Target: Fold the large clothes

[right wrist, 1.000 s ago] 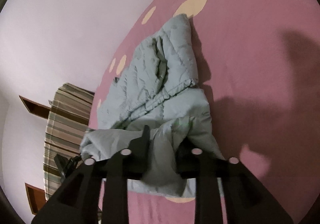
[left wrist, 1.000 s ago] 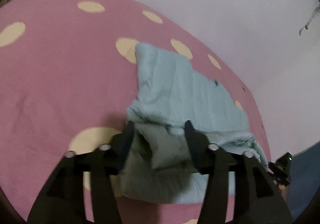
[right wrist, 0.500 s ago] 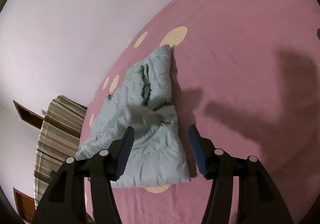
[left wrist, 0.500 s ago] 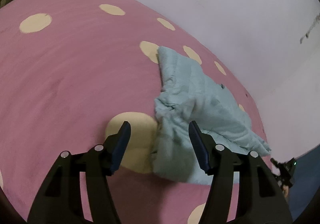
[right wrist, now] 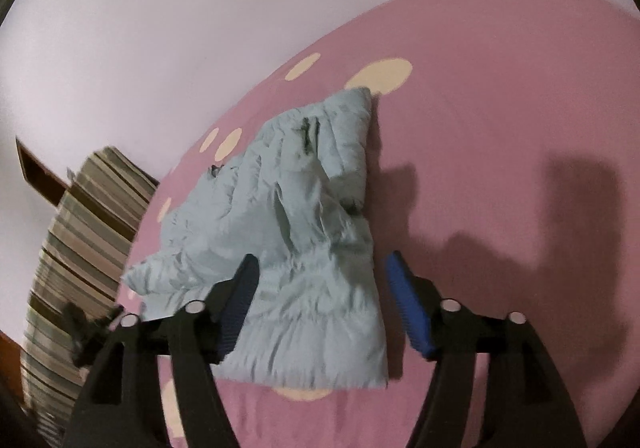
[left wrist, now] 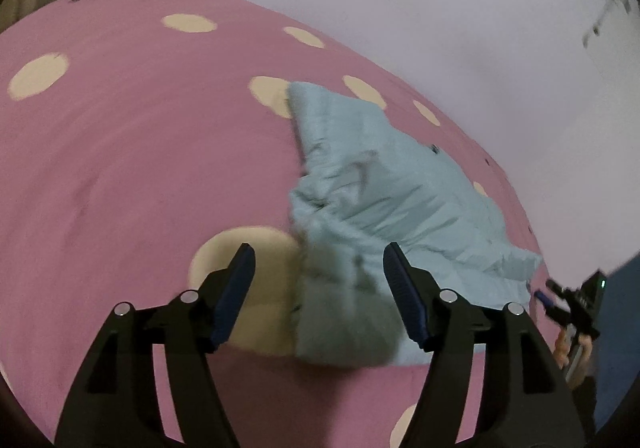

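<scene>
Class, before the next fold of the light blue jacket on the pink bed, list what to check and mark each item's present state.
1. Left tool open, gripping nothing: ok.
2. Right tool open, gripping nothing: ok.
3. Light blue jacket lying fully on the pink spotted bedcover: ok.
4. Jacket smooth and flat: not ok, rumpled.
5. Near hem square to the bed edge: cannot tell.

Left gripper (left wrist: 319,278), right gripper (right wrist: 322,288): black arms, silver screws, blue ribbed pads.
</scene>
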Tool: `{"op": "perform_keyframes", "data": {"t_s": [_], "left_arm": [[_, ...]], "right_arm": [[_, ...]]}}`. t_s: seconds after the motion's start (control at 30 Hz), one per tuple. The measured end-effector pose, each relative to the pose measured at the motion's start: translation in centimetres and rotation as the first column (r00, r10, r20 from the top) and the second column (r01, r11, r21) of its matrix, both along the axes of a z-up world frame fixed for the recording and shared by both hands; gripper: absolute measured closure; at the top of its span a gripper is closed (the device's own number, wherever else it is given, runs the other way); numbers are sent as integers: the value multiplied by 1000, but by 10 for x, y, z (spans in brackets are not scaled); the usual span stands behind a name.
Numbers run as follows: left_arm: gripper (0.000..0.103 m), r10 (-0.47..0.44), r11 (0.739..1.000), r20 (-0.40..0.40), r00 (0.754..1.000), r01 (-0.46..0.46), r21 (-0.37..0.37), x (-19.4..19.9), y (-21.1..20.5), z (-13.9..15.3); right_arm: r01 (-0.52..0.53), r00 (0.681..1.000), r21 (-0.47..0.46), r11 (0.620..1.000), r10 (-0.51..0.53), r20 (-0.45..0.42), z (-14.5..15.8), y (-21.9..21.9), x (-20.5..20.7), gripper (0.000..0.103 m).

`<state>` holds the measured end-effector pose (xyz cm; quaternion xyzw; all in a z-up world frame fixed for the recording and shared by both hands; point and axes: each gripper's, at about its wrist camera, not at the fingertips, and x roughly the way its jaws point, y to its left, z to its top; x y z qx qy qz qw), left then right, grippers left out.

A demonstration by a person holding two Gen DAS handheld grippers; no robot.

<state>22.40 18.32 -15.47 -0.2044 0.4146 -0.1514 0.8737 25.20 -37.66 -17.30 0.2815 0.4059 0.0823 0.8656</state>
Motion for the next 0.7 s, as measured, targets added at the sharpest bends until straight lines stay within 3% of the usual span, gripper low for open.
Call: {"op": "perform_keyframes", "data": {"t_s": [0.13,0.23,0.37,0.4,0.43,0.47,0.57,0.63,0.7], "left_arm": [[36,-53,998,-9,999,53,23,21,-14,-3],[36,-69,996,-19,997,70,46,36,-19,-7],[36,-112,993,-37,993,113,22,51,-24,-13],[36,-125,992,-43,991,126,21,55,-27,-15],[37,-134,991,-44,990,135,25,57,-29,-17],[41,-145,989,-44,989,146,29,59,-32,-18],[67,-172,983,-51,984,175,54,64,-41,-21],[89,-168,980,-51,984,172,98,65,-46,-21],[96,-156,980,-36,987,159,122,61,-49,-16]], "right_arm": [[-49,999,-69,996,49,-1,-1,7,16,37],[-80,997,-80,994,78,-19,-7,9,28,37],[-97,995,-69,993,94,-35,-15,9,37,37],[-102,994,-65,993,99,-40,-16,9,38,38],[-108,993,-68,992,106,-45,-18,9,39,48],[-116,992,-77,990,112,-52,-20,11,40,60],[-146,987,-81,986,140,-73,-25,16,43,85],[-152,987,-95,984,146,-65,-24,20,41,92],[-154,988,-117,981,149,-49,-19,24,37,96]]}}
